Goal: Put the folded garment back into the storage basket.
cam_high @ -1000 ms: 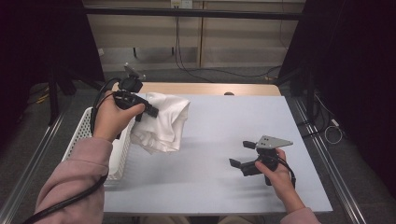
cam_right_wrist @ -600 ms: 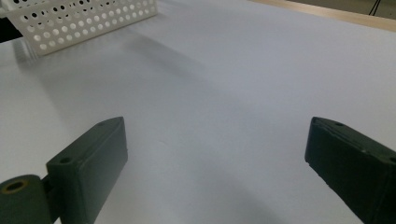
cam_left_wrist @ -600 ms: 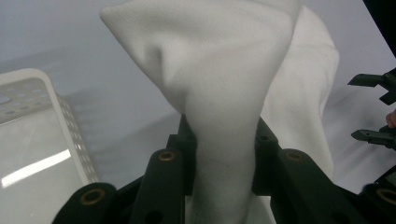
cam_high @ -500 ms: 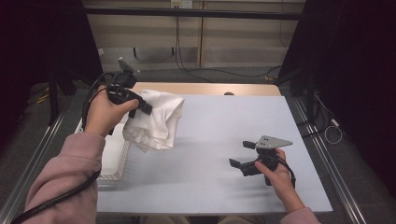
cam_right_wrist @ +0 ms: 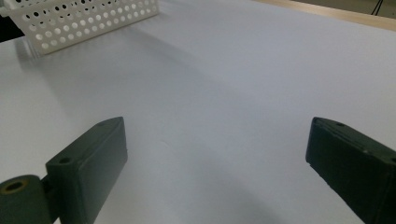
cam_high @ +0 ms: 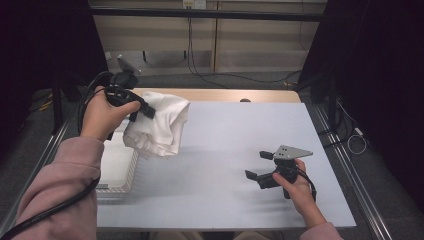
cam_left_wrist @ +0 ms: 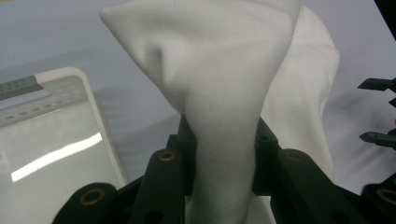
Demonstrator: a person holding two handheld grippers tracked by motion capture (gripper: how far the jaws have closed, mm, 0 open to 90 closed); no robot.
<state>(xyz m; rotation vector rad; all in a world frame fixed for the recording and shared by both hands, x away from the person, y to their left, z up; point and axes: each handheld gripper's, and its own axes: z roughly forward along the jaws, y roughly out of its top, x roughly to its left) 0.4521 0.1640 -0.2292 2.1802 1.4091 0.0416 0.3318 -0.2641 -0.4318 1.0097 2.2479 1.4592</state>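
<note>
A bunched white cloth (cam_high: 159,125) hangs in the air over the table's left side, above the near edge of a white perforated basket (cam_high: 120,177). My left gripper (cam_high: 142,111) is shut on a fold of it; in the left gripper view the cloth (cam_left_wrist: 224,93) rises from between the black jaws, with my left gripper (cam_left_wrist: 223,140) pinching it. My right gripper (cam_high: 258,165) rests low at the table's front right, held by a hand, jaws wide open and pointing left. In the right gripper view my right gripper (cam_right_wrist: 217,158) has only bare table between its fingers.
The white table top (cam_high: 240,140) spreads between the two hands. The basket's perforated wall (cam_right_wrist: 79,16) stands far off at the upper left of the right gripper view. A metal rail (cam_high: 350,170) runs along the table's right side. A cable (cam_high: 55,207) trails from the left hand.
My left hand has lifted the cloth up and carried it leftward, out over the basket. The right gripper has stayed where it was, still open.
</note>
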